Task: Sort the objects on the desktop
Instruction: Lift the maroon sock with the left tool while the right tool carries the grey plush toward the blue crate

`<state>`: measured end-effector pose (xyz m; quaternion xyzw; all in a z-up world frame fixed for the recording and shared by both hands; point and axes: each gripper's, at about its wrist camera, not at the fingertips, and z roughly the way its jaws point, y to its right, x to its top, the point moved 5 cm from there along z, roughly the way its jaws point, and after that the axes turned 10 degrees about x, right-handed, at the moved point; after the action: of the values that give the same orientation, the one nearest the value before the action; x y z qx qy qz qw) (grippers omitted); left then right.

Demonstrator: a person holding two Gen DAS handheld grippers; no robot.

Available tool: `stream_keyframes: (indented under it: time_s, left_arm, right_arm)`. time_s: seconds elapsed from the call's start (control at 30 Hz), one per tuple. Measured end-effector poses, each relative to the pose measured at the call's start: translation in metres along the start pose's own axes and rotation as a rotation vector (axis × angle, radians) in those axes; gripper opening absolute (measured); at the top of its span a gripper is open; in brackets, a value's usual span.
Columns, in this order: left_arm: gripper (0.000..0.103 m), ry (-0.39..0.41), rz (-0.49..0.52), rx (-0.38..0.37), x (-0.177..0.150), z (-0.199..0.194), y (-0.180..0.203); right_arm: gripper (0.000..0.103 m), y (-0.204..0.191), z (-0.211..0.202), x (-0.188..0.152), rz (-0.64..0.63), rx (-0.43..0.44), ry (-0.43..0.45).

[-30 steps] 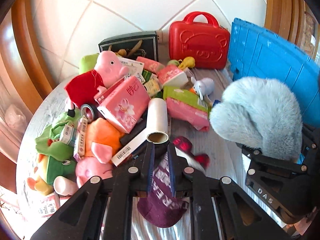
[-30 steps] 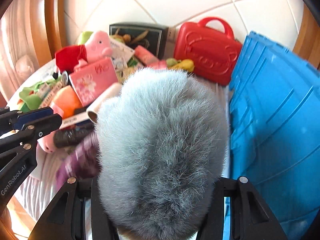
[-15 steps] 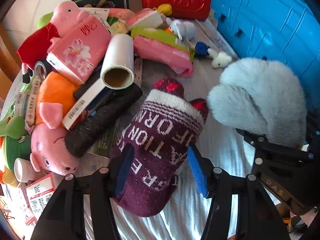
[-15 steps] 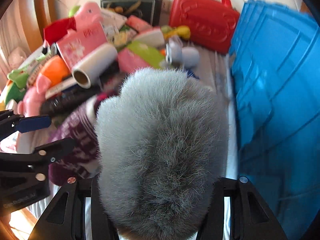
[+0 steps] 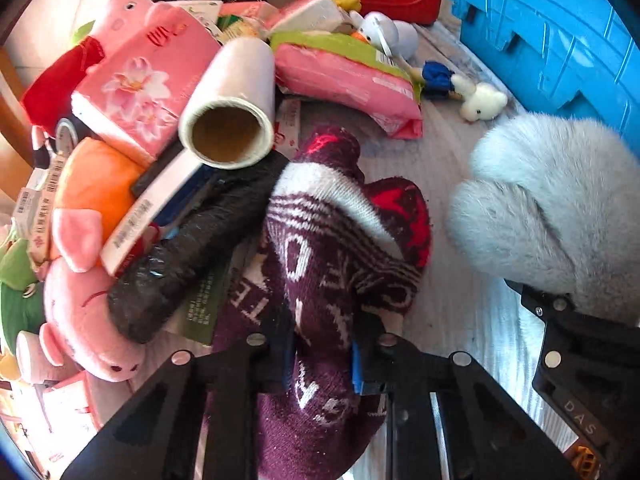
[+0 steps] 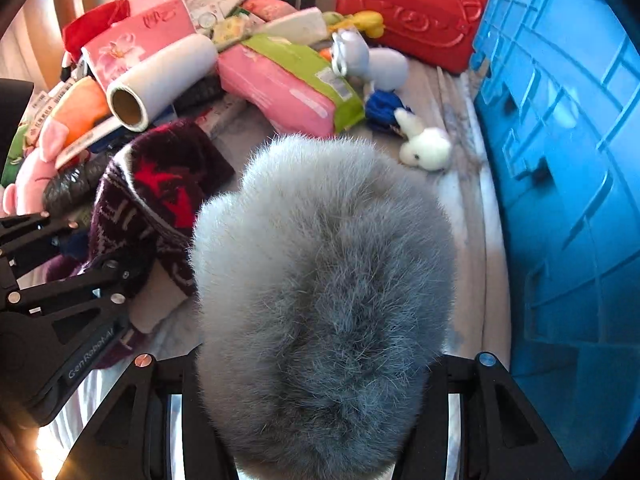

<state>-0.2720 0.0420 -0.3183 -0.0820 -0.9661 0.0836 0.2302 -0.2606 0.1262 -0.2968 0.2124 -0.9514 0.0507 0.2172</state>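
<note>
A maroon knitted sock (image 5: 320,248) with white lettering and red marks lies bunched on the pale tabletop, beside the pile of clutter. My left gripper (image 5: 322,360) points steeply down and is shut on it, the blue pads (image 5: 359,372) pinching its knit from both sides. The sock (image 6: 160,184) and the left gripper (image 6: 80,244) also show at the left of the right wrist view. My right gripper (image 6: 320,364) is shut on a grey furry mitten (image 6: 324,264), which hides its fingertips. The mitten (image 5: 552,200) hangs low over the table, right of the sock.
A blue plastic crate (image 6: 560,160) walls off the right side, with a red case (image 6: 408,12) at the back. Left of the sock lie a white roll (image 5: 232,112), a black wrapped roll (image 5: 192,248), pink tissue packs (image 5: 344,80), pig plushes (image 5: 84,320) and a small white plush (image 5: 480,104).
Both grippers have sunk toward the table. The left jaws opened wide over the maroon sock as it lay on the table, then closed on it again. The right keeps its grip on the mitten.
</note>
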Motion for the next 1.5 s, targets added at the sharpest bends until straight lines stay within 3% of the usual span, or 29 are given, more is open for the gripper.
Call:
stream_keyframes:
  time_s: [0.37, 0.63, 0.8, 1.0, 1.23, 1.5]
  left_arm:
    - [0.019, 0.228, -0.107, 0.032, 0.035, -0.113, -0.053]
    - [0.019, 0.383, -0.151, 0.047, 0.073, -0.188, -0.069]
    - [0.019, 0.464, -0.148, 0.029, 0.087, -0.23, -0.059]
    - [0.019, 0.566, -0.112, -0.029, 0.111, -0.283, -0.019]
    - [0.019, 0.683, -0.01, -0.126, 0.144, -0.349, 0.066]
    - [0.019, 0.669, 0.119, -0.249, 0.166, -0.375, 0.191]
  right_arm:
    - [0.046, -0.019, -0.095, 0.042, -0.045, 0.001, 0.224]
    - [0.046, -0.029, -0.192, 0.067, -0.087, -0.055, 0.428]
    - [0.046, -0.02, -0.246, 0.073, -0.084, -0.104, 0.543]
    - [0.046, 0.017, -0.303, 0.066, -0.04, -0.189, 0.642]
    - [0.046, 0.09, -0.367, 0.041, 0.056, -0.3, 0.733]
    - [0.046, 0.204, -0.386, 0.003, 0.205, -0.445, 0.707]
